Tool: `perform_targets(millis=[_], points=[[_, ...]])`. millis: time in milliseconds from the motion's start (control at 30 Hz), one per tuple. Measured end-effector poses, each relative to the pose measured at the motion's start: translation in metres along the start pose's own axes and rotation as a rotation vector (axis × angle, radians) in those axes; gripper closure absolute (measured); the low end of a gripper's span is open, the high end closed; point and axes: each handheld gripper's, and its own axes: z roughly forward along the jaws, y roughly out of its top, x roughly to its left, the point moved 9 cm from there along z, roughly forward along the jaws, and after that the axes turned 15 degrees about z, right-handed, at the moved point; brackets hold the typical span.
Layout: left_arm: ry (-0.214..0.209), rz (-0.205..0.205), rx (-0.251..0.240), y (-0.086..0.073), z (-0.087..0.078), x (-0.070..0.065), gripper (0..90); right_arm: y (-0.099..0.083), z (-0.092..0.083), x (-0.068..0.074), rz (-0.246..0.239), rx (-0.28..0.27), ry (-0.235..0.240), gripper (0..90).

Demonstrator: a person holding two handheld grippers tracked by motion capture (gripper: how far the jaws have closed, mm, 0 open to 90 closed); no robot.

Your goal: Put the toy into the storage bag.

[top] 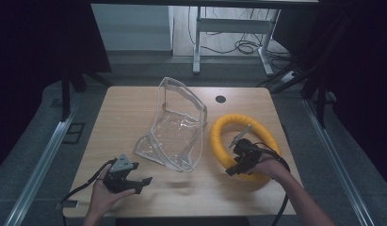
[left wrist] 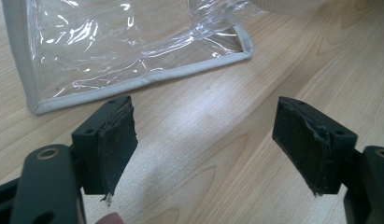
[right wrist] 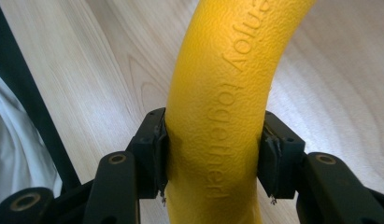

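lab | dark curtains (top: 36,37) | loose floor cables (top: 243,46)

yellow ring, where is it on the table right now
In the high view the yellow ring lies on the right half of the wooden table, just right of the clear plastic bag; the right gripper is clamped on its near side.

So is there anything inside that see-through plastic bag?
Nothing shows inside the clear bag; through its plastic you see only the wooden table. Glare and creases blur a few patches, so something tiny could go unnoticed.

High view overlooks the table (top: 134,101); tool cameras look close.
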Motion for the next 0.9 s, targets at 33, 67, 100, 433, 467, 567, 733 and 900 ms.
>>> perform_targets(millis=[33, 67, 100, 433, 467, 567, 733, 900], points=[[0.000, 0.000, 0.000, 0.000, 0.000, 0.000, 21.5, 0.000, 0.000, 0.000, 0.000, 0.000, 0.000, 50.3], [0.000, 0.000, 0.000, 0.000, 0.000, 0.000, 21.5, 0.001, -0.003, -0.001, 0.004, -0.018, 0.005, 50.3], [0.000, -0.001, 0.000, 0.000, 0.000, 0.000, 21.5, 0.001, -0.006, -0.001, 0.009, -0.032, 0.011, 50.3], [0.004, 0.000, -0.003, 0.000, 0.000, 0.000, 21.5, 0.011, -0.036, -0.004, 0.032, -0.156, 0.047, 50.3], [0.003, 0.000, -0.003, 0.000, 0.000, 0.000, 21.5, 0.012, -0.038, -0.004, 0.031, -0.165, 0.045, 50.4], [0.005, 0.000, -0.004, 0.000, -0.001, 0.000, 21.5, 0.018, -0.051, -0.004, 0.029, -0.225, 0.046, 50.4], [0.005, 0.000, -0.004, 0.000, -0.001, 0.001, 21.5, 0.023, -0.062, -0.004, 0.027, -0.270, 0.044, 50.4], [0.006, 0.001, -0.005, 0.001, -0.001, 0.001, 21.5, 0.031, -0.078, -0.001, 0.028, -0.345, 0.062, 50.3]])
